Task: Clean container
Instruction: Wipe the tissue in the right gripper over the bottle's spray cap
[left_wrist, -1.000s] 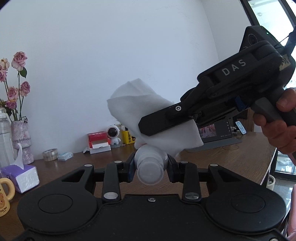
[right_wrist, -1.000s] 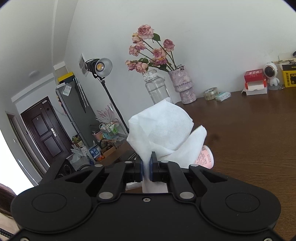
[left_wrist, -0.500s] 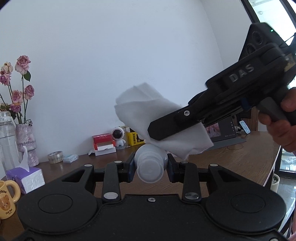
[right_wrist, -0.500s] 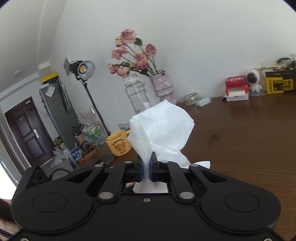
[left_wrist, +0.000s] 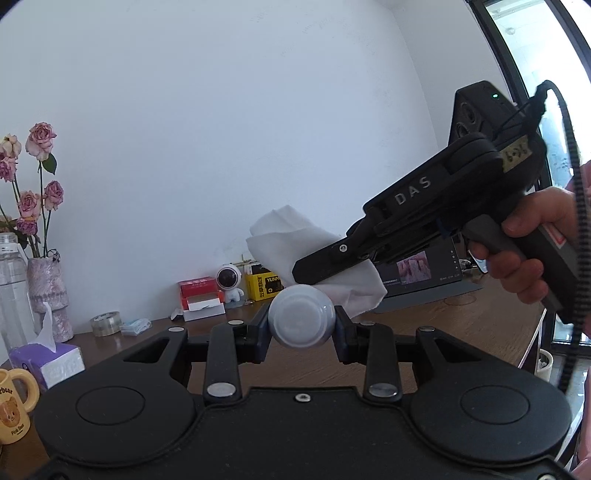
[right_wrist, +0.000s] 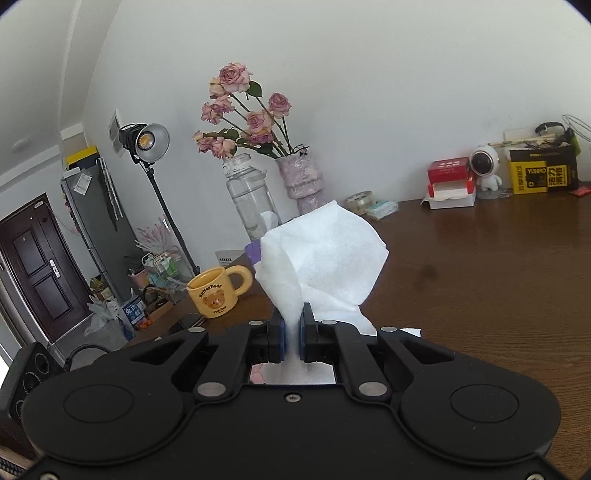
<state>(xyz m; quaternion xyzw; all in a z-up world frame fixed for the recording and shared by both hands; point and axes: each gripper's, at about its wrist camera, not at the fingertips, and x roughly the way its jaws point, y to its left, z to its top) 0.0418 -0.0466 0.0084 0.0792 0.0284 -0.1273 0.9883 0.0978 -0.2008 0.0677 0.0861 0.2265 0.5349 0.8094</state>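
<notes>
My left gripper (left_wrist: 301, 326) is shut on a small pale grey-white container (left_wrist: 301, 319), held in the air with its round bottom toward the camera. Just beyond and above it, my right gripper (left_wrist: 306, 269) is shut on a white wipe (left_wrist: 291, 238) that hangs against the container's far end. In the right wrist view the right gripper (right_wrist: 292, 332) pinches the bunched neck of the wipe (right_wrist: 325, 254), which fans out in front. The container itself is hidden behind the wipe in that view. A hand (left_wrist: 524, 254) grips the right tool's handle.
The brown wooden table (right_wrist: 480, 280) carries a yellow bear mug (right_wrist: 216, 291), a purple tissue box (left_wrist: 48, 360), a clear water bottle (right_wrist: 251, 195), a vase of pink roses (right_wrist: 303, 177), tape roll (right_wrist: 358, 201), red box (right_wrist: 448, 177), a small robot figure (right_wrist: 485, 164) and a yellow box (right_wrist: 532, 173). A laptop (left_wrist: 424, 273) stands at right.
The right gripper with the wipe has swung and drawn back a little, the wipe sliding lower against the container's far end. The left gripper has tilted, the container's bottom now facing the camera squarely.
</notes>
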